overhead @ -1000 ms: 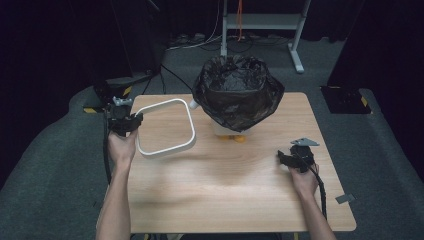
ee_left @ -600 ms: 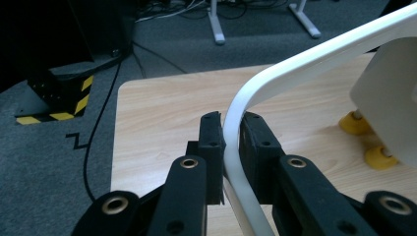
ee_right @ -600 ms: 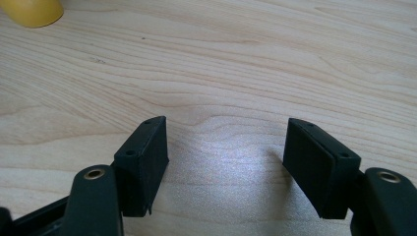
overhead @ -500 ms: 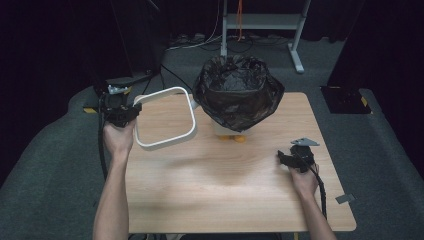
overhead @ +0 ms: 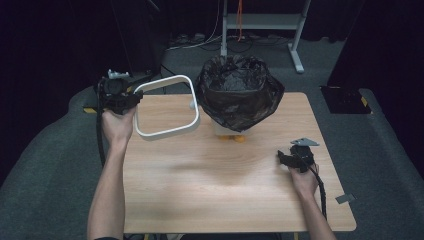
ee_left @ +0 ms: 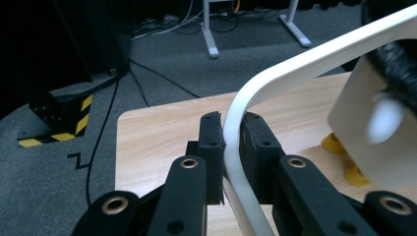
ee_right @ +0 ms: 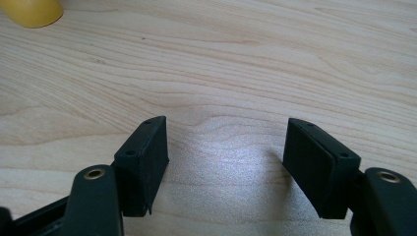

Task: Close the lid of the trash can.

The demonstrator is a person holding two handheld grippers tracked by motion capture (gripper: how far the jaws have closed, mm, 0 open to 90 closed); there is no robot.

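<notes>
Overhead, a wooden table (overhead: 235, 180) stands on grey carpet in a dark room. A bin lined with a black bag (overhead: 239, 95) sits at the far centre on yellow feet. The left gripper (overhead: 131, 99) holds a white ring frame (overhead: 167, 131) raised over the far left corner; the right gripper (overhead: 286, 159) rests near right. Left gripper view: jaws clamped on the frame's rim (ee_left: 235, 128) (bin wall at right). Right gripper view: jaws wide apart, empty, over bare wood (ee_right: 226, 73).
</notes>
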